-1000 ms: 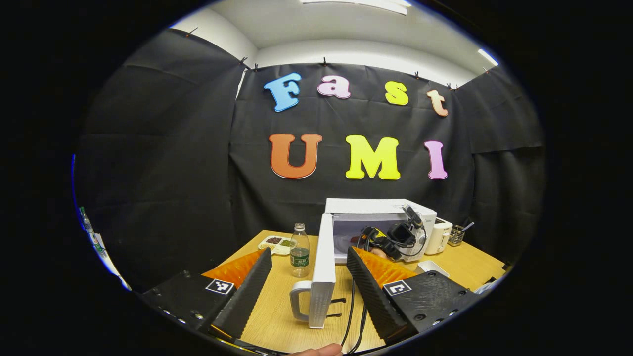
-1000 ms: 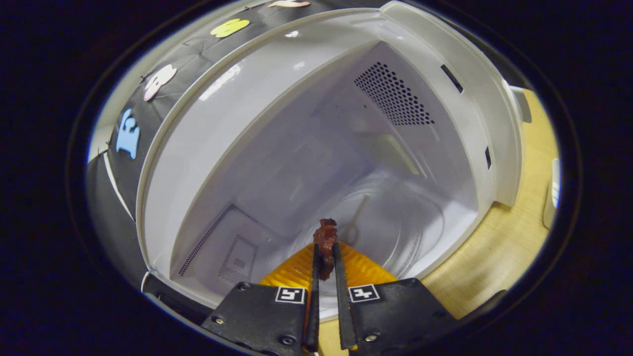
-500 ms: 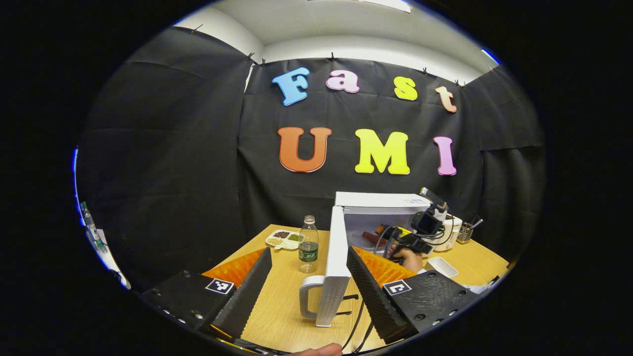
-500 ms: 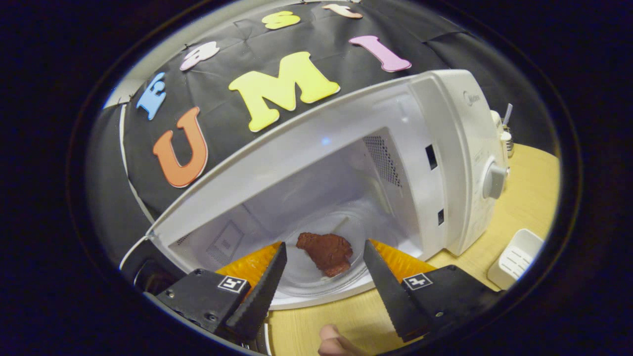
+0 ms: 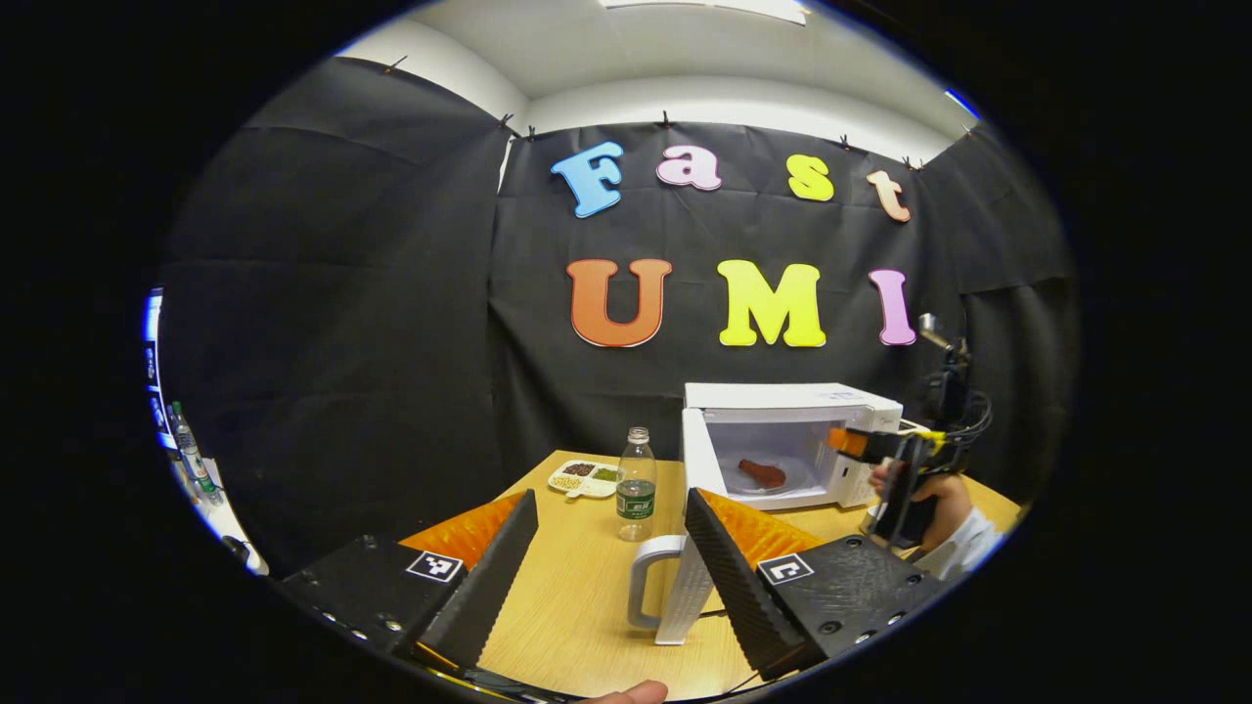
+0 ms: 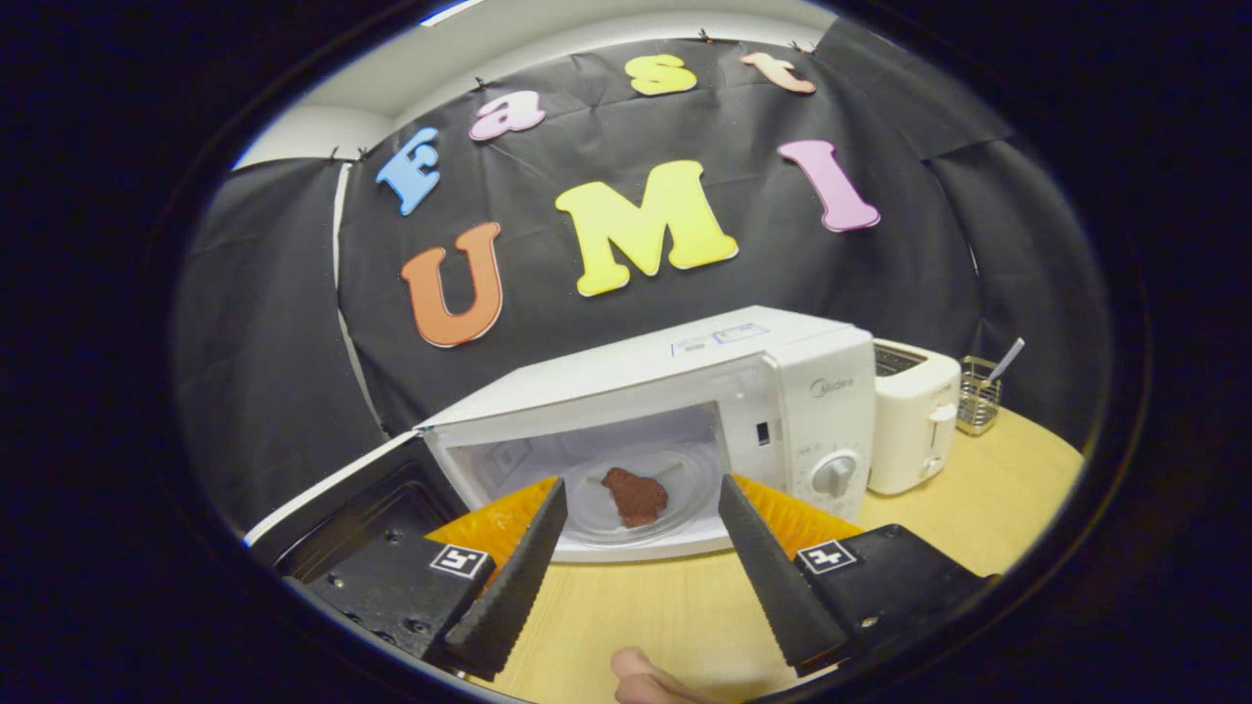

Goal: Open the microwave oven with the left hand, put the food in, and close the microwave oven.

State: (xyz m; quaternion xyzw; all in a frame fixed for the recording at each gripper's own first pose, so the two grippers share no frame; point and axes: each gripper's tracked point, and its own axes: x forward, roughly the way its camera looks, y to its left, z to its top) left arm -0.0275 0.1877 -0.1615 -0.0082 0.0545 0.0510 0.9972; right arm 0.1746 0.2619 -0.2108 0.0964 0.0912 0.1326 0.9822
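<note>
The microwave oven point(image 6: 685, 411) stands on the wooden bench point(image 6: 978, 508) with its door point(image 5: 690, 577) swung wide open. In the right gripper view the food point(image 6: 634, 496), a dark red-brown piece, lies on the glass turntable point(image 6: 675, 484) inside the cavity, just past the tips of the right gripper point(image 6: 634, 562), whose jaws are spread apart and hold nothing. A white toaster point(image 6: 915, 416) sits at 3 o'clock of the oven, with a small wire holder point(image 6: 978, 391) beyond it.

In the left gripper view the left gripper point(image 5: 611, 577) has its jaws wide apart and empty; the door's handle point(image 5: 646, 587) stands between them without touching either. A water bottle point(image 5: 636, 484) and a divided snack dish point(image 5: 585, 477) sit at 9 o'clock of the oven. At 3 o'clock a hand point(image 5: 934, 494) holds the other gripper near the oven's front.
</note>
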